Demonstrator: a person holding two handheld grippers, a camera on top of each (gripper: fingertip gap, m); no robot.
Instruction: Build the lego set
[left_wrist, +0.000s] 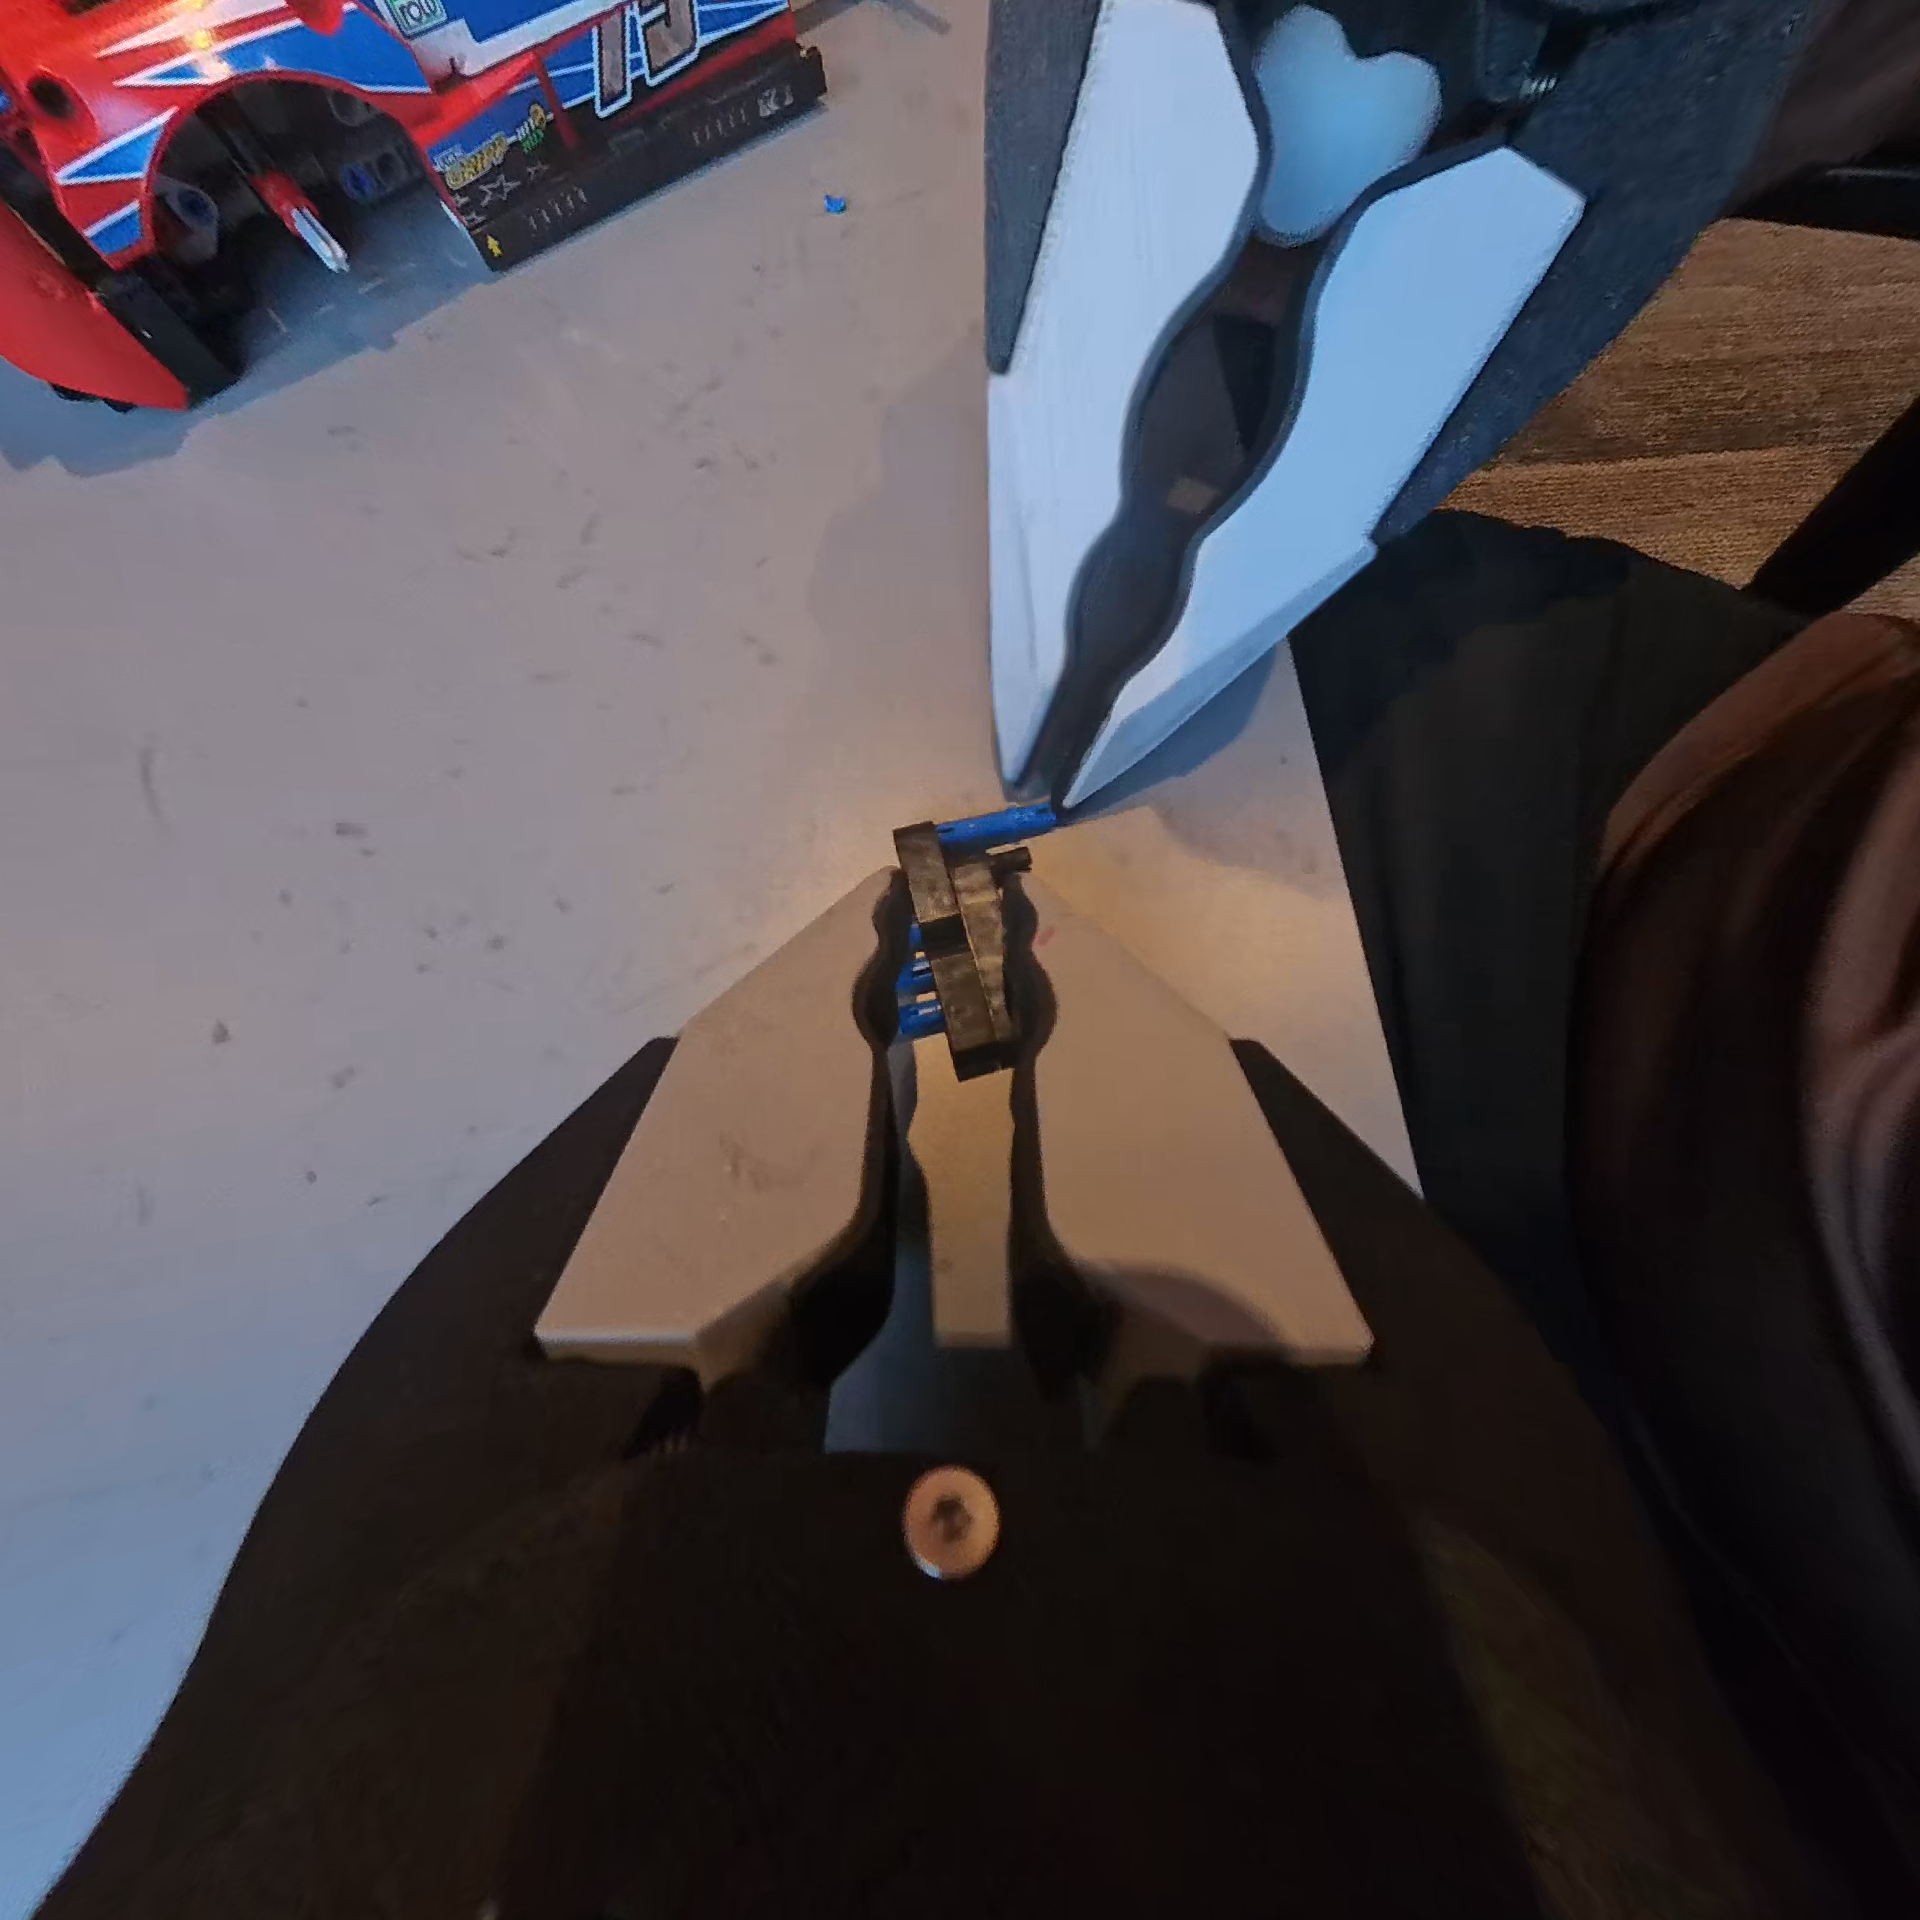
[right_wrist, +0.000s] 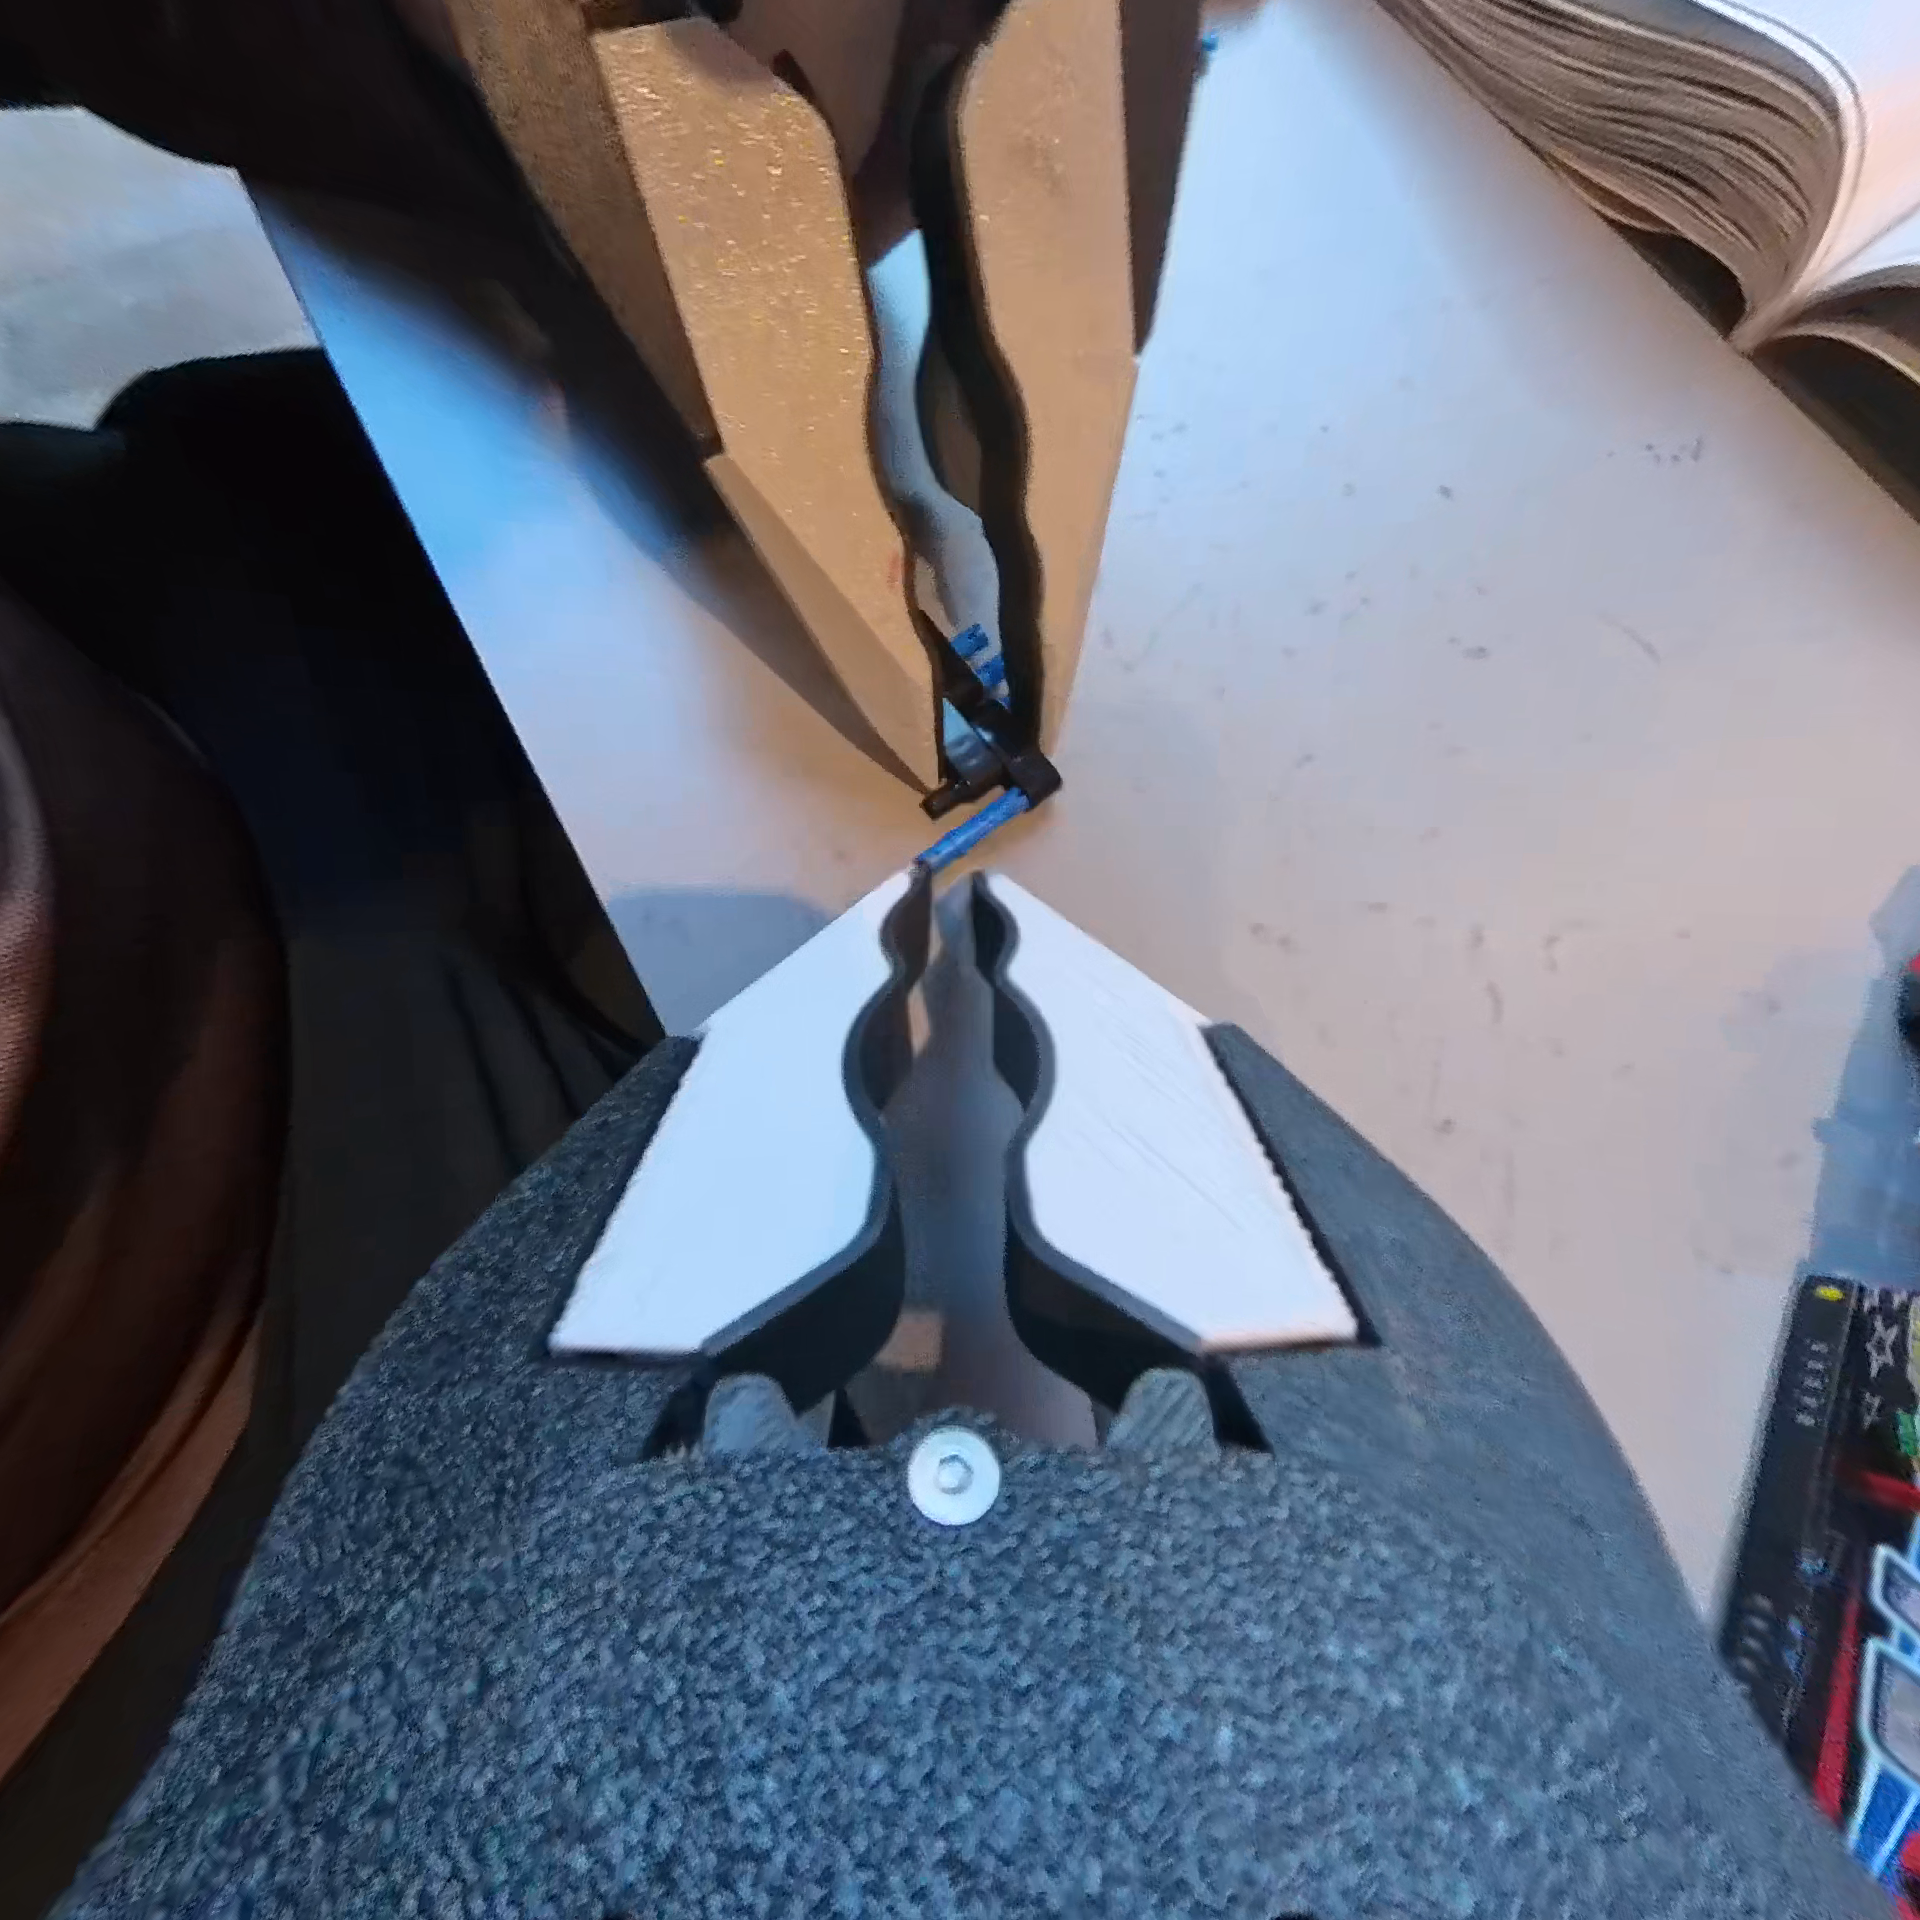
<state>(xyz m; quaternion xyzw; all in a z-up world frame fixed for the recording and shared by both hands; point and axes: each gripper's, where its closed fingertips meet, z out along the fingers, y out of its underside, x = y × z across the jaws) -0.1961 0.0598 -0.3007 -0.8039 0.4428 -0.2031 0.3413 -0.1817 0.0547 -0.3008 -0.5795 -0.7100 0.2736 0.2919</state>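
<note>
My left gripper (left_wrist: 961, 896) is shut on a small black lego beam assembly (left_wrist: 971, 966) with blue pins on its left side, held above the white table (left_wrist: 468, 779) near its edge. A longer blue pin (left_wrist: 995, 826) sticks out of the assembly's top towards my right gripper (left_wrist: 1051, 802), which comes in from the upper right. In the right wrist view my right gripper (right_wrist: 951, 883) has a narrow gap between its tips. The blue pin (right_wrist: 971, 833) ends at its left fingertip (right_wrist: 906, 891) and is not clamped. The left gripper (right_wrist: 987, 758) hangs opposite with the assembly (right_wrist: 997, 727).
A red, blue and white lego car body (left_wrist: 312, 156) stands at the far left; part of it shows at the right edge (right_wrist: 1849, 1558). A small blue piece (left_wrist: 834, 204) lies on the table. An open instruction book (right_wrist: 1714, 187) lies far right. A person's dark clothing (left_wrist: 1662, 1039) is beyond the table edge. My two grippers' fingertips are within a few centimetres of each other.
</note>
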